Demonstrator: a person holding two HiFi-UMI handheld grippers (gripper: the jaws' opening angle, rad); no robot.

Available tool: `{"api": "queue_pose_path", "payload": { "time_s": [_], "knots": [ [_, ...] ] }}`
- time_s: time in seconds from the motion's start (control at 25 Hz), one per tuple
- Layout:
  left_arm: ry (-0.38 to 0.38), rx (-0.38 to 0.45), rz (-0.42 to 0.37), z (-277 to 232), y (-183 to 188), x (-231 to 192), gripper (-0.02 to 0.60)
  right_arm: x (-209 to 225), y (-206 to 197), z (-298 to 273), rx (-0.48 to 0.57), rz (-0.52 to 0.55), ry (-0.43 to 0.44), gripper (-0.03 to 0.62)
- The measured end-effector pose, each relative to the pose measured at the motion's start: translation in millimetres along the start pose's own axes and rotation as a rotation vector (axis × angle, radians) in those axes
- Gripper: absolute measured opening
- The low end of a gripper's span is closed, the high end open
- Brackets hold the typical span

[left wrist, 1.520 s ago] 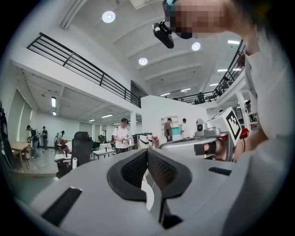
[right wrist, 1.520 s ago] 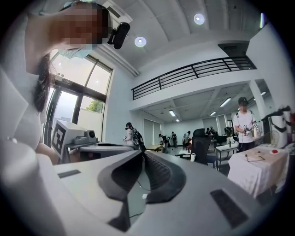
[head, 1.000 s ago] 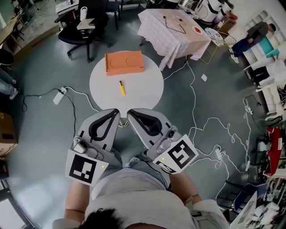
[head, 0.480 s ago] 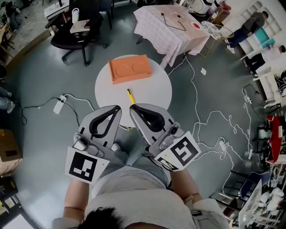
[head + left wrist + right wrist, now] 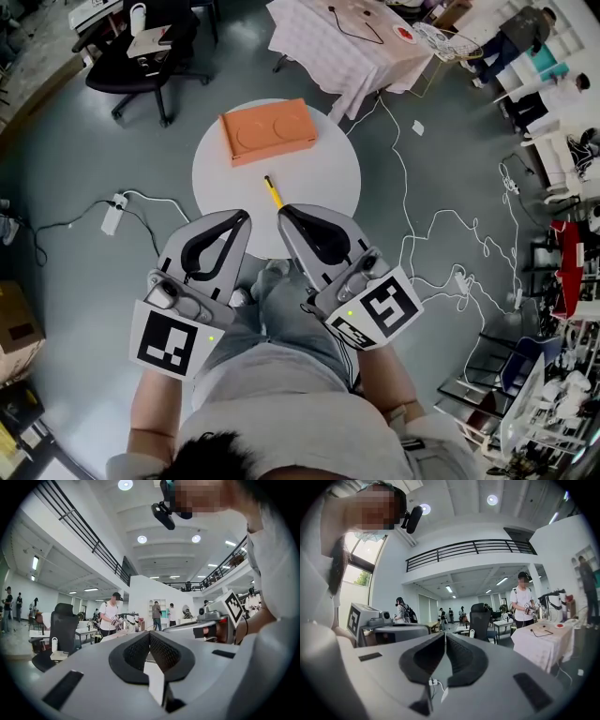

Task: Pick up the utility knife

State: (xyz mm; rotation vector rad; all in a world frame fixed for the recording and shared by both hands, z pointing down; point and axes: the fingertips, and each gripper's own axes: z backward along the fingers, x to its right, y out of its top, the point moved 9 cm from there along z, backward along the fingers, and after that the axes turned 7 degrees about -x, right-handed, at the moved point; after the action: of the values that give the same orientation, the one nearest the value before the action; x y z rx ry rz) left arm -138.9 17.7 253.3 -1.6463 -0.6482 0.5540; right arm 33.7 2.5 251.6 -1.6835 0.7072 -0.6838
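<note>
Since a second ago the round white table (image 5: 319, 173) has drawn in toward the person, and both grippers now reach over its 6 o'clock edge instead of stopping short of it. The grey floor (image 5: 84, 150) spreads all round, strewn with white cables (image 5: 441, 225) from 2 to 4 o'clock of the table. A table under a pale checked cloth (image 5: 342, 47) stands at 1 o'clock, and a black wheeled office chair (image 5: 141, 56) at 11 o'clock. On the round table, a flat orange rectangular box (image 5: 267, 131) with two round hollows in its top lies toward 12 o'clock. The left gripper (image 5: 246, 217) and the right gripper (image 5: 284, 210), both grey with black linings, sit side by side at 6 o'clock, each tilted inward. The left gripper's fingers (image 5: 133, 651) meet at their tips with nothing between them. The right gripper's fingers (image 5: 423, 658) are likewise drawn together and empty. A white power strip (image 5: 112, 215) lies on the floor at 9 o'clock. The slim yellow utility knife (image 5: 273, 192) lies free on the table just below centre, pointing roughly 11 to 5 o'clock, its near end just beyond the right gripper's tips.
</note>
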Motion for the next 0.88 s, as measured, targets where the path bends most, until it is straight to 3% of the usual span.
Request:
{"api": "queue_pose_path", "payload": {
  "time_s": [0.48,0.88],
  "knots": [
    [0.010,-0.008,0.035,-43.7,-4.9,-21.5,0.009,59.1,-36.9,-32.0,-0.154,-0.019,-0.031,0.018],
    [0.032,-0.020,0.079,-77.6,-23.4,-48.0,0.009,111.5,-106.1,-80.2,-0.366,-0.069,-0.041,0.046]
  ]
}}
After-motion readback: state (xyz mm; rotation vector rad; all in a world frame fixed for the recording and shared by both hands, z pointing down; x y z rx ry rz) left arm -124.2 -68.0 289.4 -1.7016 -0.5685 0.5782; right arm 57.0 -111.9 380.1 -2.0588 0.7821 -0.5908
